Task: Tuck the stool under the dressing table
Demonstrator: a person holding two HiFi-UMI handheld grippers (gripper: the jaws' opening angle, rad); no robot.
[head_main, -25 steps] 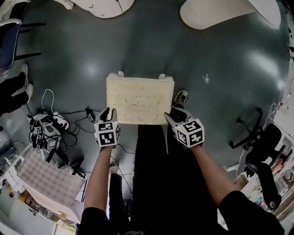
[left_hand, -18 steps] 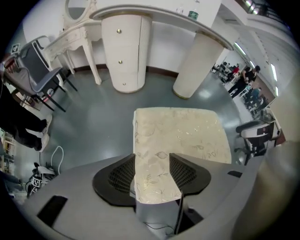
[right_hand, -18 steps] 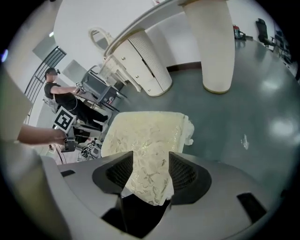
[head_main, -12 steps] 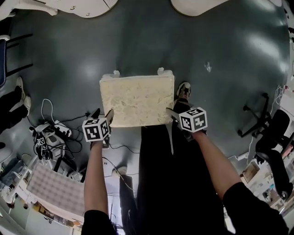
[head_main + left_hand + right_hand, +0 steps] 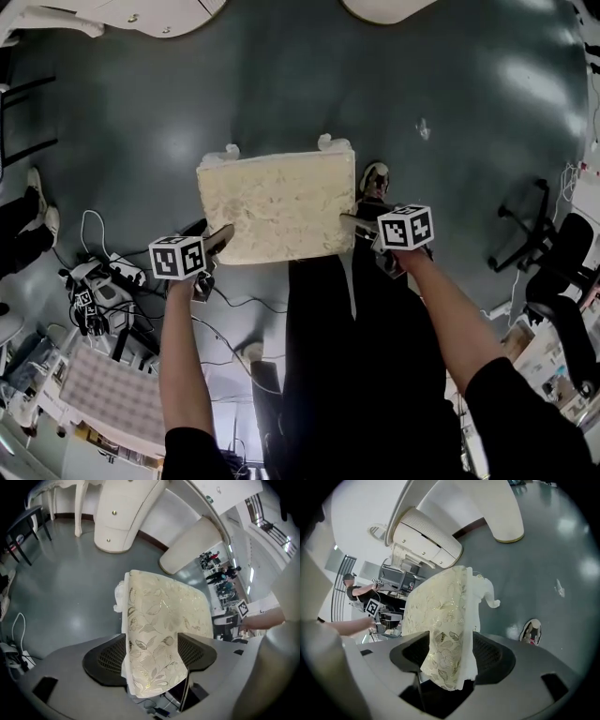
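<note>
Both claws stood open; the jaws had just been opening.

Left claw (image 5: 214, 236): left of centre in the head view, at the near-left corner of the stool (image 5: 277, 206). In the left gripper view the leaf-patterned cushion corner lay between the spread jaws.

Right claw (image 5: 354, 223): right of centre, at the near-right corner. In the right gripper view the jaws were likewise wide, with the cushion edge between them.

My dark trousers (image 5: 328, 356) filled the lower centre, and one shoe (image 5: 375, 176) showed just right of the stool.

The stool stood on the grey floor (image 5: 281, 84) at mid-frame, cream top facing up, with two white feet (image 5: 232, 150) showing at its far corners.

A tangle of cables (image 5: 103, 281) lay at lower left, well apart from the stool. A black chair (image 5: 553, 272) stood at the right edge.

The dressing table (image 5: 122, 522), white and curved, sat at the top of the frame. Open floor lay between it and the stool, so the stool was not under it.
</note>
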